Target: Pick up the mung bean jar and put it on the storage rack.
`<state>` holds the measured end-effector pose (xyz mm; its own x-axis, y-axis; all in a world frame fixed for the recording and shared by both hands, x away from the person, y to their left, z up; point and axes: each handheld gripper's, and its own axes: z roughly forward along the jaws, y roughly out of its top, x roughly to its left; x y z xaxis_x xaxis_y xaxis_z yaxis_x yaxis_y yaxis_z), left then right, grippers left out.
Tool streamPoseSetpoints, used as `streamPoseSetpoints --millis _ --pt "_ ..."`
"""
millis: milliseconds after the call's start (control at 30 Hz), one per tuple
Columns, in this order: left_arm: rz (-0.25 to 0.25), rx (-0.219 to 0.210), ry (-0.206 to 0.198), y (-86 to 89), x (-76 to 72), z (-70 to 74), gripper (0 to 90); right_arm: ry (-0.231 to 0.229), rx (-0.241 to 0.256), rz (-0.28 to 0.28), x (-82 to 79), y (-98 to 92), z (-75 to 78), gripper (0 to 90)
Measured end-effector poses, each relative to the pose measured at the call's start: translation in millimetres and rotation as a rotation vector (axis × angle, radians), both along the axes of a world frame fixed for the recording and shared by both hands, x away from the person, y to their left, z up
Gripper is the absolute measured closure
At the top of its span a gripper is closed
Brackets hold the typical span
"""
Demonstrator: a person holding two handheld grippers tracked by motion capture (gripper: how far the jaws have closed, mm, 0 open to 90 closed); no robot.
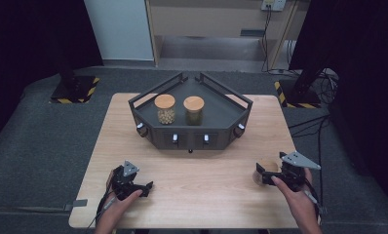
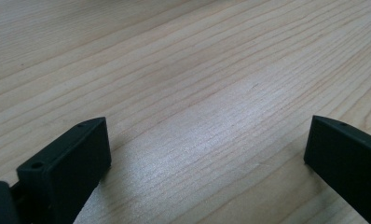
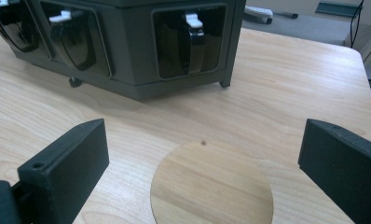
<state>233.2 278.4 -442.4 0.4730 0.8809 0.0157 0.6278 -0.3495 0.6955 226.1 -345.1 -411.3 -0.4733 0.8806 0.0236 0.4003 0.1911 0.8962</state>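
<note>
A dark grey angular rack [image 1: 229, 118] stands at the middle back of the wooden table [image 1: 192, 195]. On it stand two glass jars with wooden lids: one with pale contents [image 1: 165, 108], one with darker contents [image 1: 193, 110]. A third jar's round wooden lid [image 1: 267, 165] [image 3: 211, 189] lies low between the jaws of my right gripper [image 1: 261, 174] [image 3: 204, 135], which is open around it without touching. My left gripper [image 1: 142, 187] [image 2: 207, 128] rests open near the table's front left, with bare wood between its jaws.
The rack's front [image 3: 127, 46] has dark windowed compartments with white tabs and sits just beyond the right gripper. Grey carpet surrounds the table. Cables [image 1: 323, 122] and a black stand [image 1: 299, 92] lie at the back right.
</note>
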Motion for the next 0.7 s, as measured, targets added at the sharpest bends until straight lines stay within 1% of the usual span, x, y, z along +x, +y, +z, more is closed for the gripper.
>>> streamPoseSetpoints --millis 167,500,700 --pt "0.0 0.0 0.0 0.0 0.0 0.0 0.0 0.015 0.001 -0.004 -0.3 -1.6 -5.7 1.8" --pt "0.0 0.0 0.0 0.0 0.0 0.0 0.0 0.023 0.004 -0.019 -1.1 -4.4 -10.8 1.7" --pt "0.0 0.0 0.0 0.0 0.0 0.0 0.0 0.027 -0.001 -0.018 -2.1 -4.2 -14.5 1.7"
